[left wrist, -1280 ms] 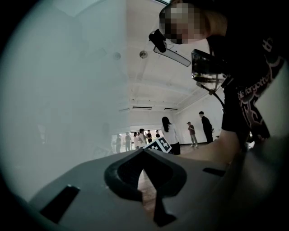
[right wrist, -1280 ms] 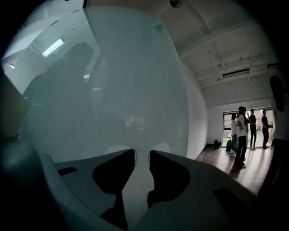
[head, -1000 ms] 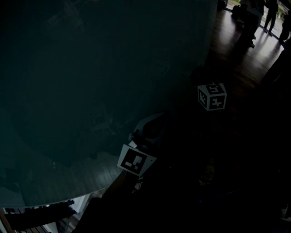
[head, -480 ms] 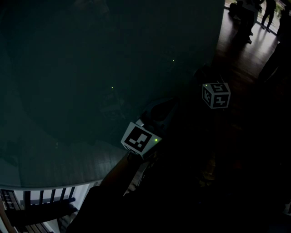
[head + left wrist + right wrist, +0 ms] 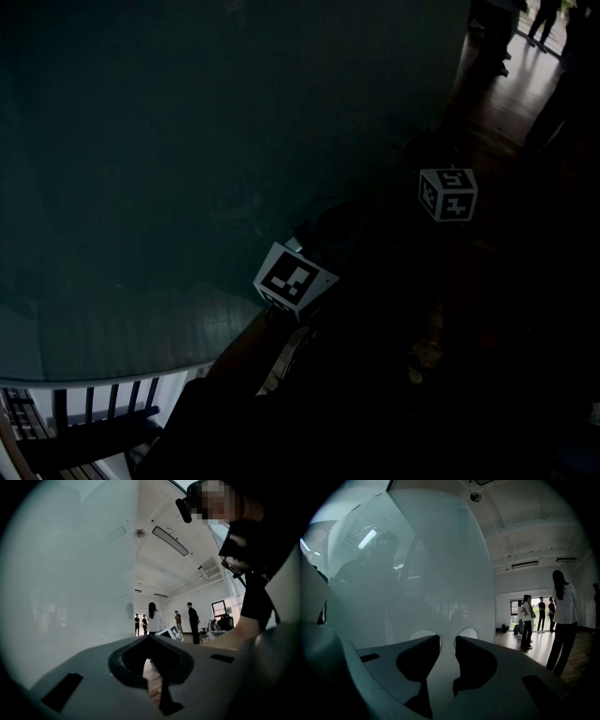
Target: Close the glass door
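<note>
The tall frosted glass door (image 5: 440, 564) had spread further across my head view within a second. The left gripper (image 5: 150, 638) had its jaws together and empty. The right gripper (image 5: 447, 644) had its jaws slightly apart, close against the pane. I judged closing under way.

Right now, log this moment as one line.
task: close glass door | left gripper: shut, empty | right gripper: open, facing glass door

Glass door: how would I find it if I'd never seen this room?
In the right gripper view, people stand at the bright far right. The glass door is the huge milky pane filling the left and middle, just beyond the right gripper. Unlike the plain wall, it carries dim reflections.
</note>
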A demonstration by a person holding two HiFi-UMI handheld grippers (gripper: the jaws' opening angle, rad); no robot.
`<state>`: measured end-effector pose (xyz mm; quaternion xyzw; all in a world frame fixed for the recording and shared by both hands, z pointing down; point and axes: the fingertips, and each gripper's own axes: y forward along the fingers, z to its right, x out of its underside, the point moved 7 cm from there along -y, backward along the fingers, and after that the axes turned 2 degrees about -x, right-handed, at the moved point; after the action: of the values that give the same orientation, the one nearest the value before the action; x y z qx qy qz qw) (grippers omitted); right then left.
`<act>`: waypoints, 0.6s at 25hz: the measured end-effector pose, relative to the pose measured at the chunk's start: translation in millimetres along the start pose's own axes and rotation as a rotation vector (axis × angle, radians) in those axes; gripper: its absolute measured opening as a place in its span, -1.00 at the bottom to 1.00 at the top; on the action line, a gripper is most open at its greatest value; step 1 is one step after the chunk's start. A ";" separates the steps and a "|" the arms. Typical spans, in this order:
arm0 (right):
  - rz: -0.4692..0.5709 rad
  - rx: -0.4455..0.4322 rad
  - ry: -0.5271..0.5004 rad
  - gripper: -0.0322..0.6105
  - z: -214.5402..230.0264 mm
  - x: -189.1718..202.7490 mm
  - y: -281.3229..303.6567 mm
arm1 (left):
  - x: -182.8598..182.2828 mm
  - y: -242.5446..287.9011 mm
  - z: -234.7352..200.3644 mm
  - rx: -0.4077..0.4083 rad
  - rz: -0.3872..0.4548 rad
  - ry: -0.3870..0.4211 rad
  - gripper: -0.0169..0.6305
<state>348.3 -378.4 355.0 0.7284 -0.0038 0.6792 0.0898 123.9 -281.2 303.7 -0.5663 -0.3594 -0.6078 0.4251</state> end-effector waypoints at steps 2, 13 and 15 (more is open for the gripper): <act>0.004 0.021 0.003 -0.57 3.9 1.3 -6.2 | -0.1 1.7 4.0 0.016 0.003 -0.005 -0.94; -0.009 0.118 0.018 -0.58 1.0 0.4 -46.8 | -18.4 -24.3 32.2 0.088 0.003 -0.037 -0.94; -0.014 0.124 0.021 -0.58 1.6 -0.1 -54.9 | -21.7 -29.5 38.3 0.093 -0.004 -0.050 -0.94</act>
<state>356.8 -324.6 347.9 0.7256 0.0443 0.6850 0.0493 111.3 -232.4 287.3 -0.5604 -0.3989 -0.5767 0.4407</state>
